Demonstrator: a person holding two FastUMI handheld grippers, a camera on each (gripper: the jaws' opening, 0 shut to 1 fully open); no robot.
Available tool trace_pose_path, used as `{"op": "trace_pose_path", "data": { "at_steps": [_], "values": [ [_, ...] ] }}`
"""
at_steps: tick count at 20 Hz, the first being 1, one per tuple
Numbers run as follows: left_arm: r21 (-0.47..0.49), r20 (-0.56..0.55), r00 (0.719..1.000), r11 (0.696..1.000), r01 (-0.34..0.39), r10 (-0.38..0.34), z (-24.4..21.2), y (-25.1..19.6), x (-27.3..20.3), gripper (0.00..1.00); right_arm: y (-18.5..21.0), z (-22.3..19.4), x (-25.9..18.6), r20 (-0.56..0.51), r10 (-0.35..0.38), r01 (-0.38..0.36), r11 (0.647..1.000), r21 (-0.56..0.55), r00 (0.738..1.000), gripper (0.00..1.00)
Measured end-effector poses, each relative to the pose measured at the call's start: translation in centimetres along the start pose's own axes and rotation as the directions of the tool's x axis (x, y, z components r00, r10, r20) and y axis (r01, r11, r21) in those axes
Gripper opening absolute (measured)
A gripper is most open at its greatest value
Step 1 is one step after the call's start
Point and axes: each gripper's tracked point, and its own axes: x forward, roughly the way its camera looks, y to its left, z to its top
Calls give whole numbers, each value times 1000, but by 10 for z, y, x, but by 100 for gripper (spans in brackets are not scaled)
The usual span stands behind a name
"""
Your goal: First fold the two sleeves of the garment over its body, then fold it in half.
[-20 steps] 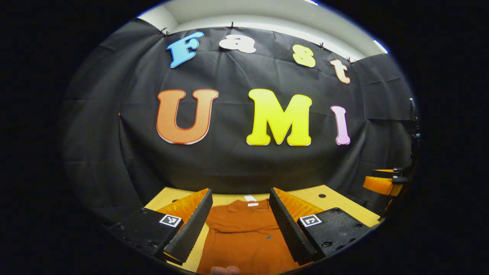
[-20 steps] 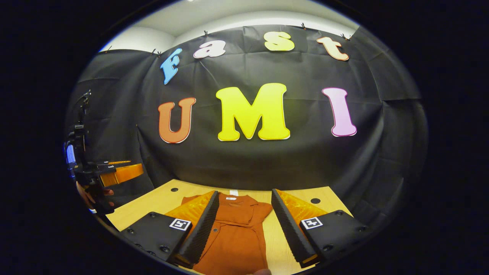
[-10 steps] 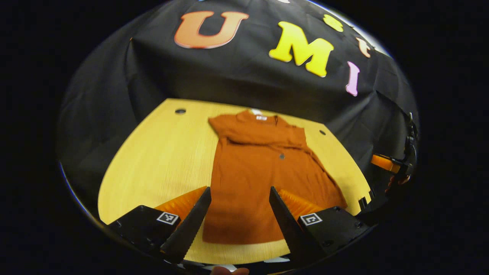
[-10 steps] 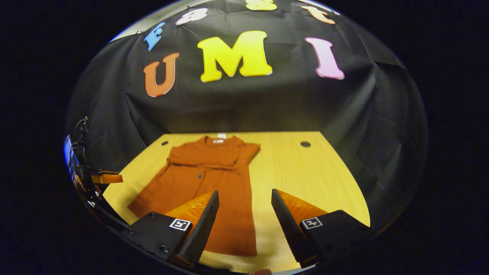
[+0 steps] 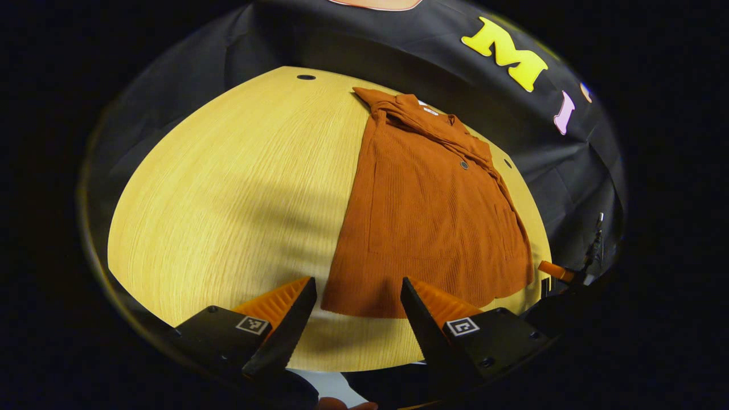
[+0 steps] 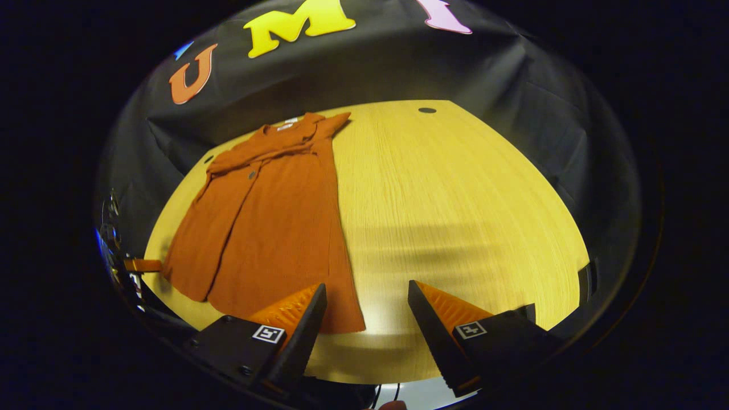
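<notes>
Your table and backdrop

You have a pale wood table (image 5: 228, 188) with small round holes (image 6: 426, 110) near its far edge, shadow bands across the grain, and a black cloth wall (image 6: 501, 74) hanging creased just behind it.

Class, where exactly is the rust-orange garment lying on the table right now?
The garment lies flat on the wooden table, collar toward the booth's wall. In the left gripper view it fills the table's right half; in the right gripper view, its left half.
</notes>
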Motion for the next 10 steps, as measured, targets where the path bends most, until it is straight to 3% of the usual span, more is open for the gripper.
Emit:
{"op": "trace_pose_path", "data": {
  "at_steps": [6,8,9,10],
  "values": [
    [-15,-57,993,995,101,-102,-12,-45,12,95,24,-10,15,-47,-14,6,988,-157,999,94],
    [5,-79,993,996,84,-84,-16,-49,19,86,34,-11,17,-59,4,-15,980,-197,998,94],
    [16,-82,994,997,79,-77,-17,-50,23,77,37,-12,16,-65,6,-19,978,-206,998,79],
    [18,-83,994,997,75,-73,-13,-51,27,58,42,-12,20,-67,22,-36,977,-209,998,65]
  ]
}}
